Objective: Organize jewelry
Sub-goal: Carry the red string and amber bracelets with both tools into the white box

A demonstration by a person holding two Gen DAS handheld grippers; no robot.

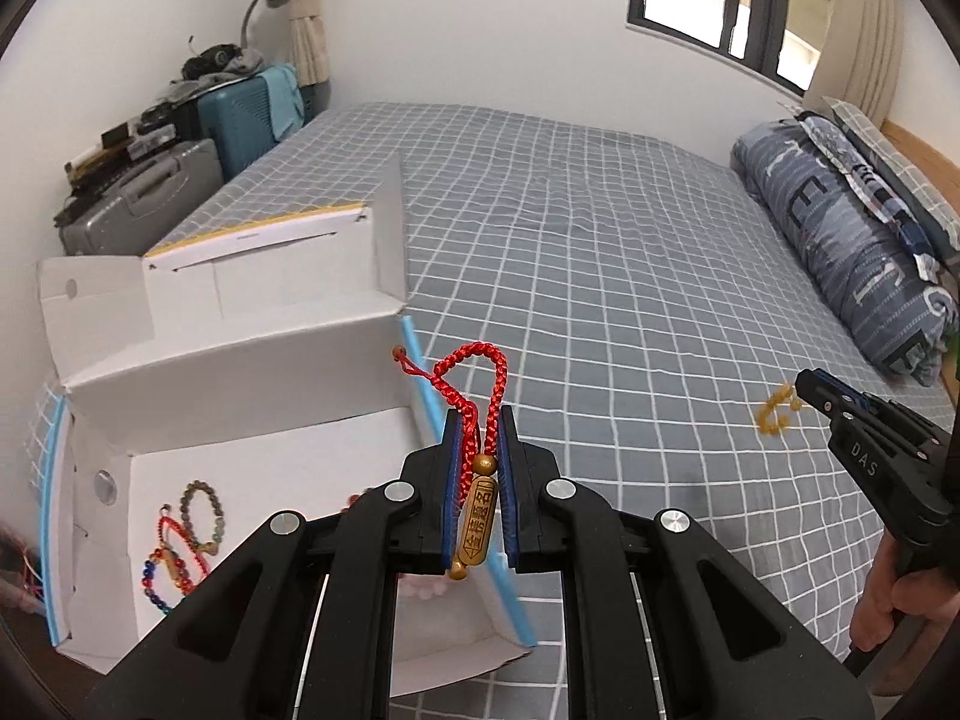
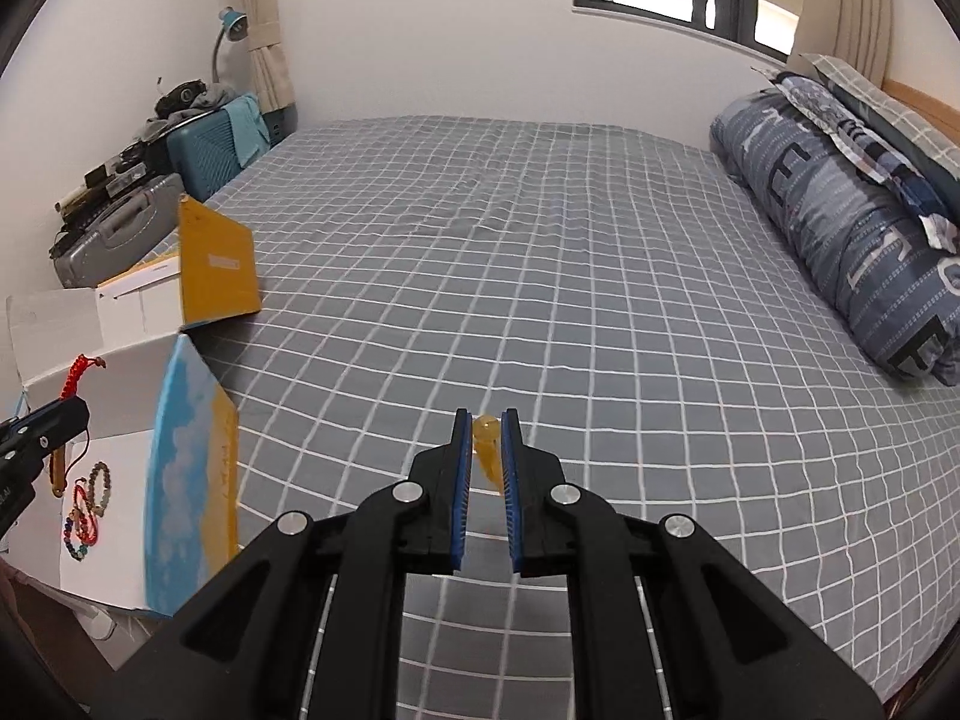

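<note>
1. My left tongs are clamped on a red braided cord bracelet with a brass-coloured engraved tablet charm. It hangs above the near right corner of the open white cardboard box, with the cord loop standing up past the blue pads.
2. My right tongs are closed on a small amber bead bracelet. It is held in the air above the checked bed sheet, well to the right of the box.
3. Inside the box, on its white floor, lie several bead bracelets (one multicoloured, one muted green-brown, one with red cord), close to one another near the box's left wall.
4. Risk, left side: the braid is soft and the charm heavy and smooth. I judge a careless release at the box's corner could drop it on the rim or outside, onto the bed.
5. Risk, right side: the amber beads look glossy and round, and only a few sit between the pads. A jolt on the way to the box could let them slip.
6. Dropping either piece onto the bracelets already there could tangle cord with beads.
</note>
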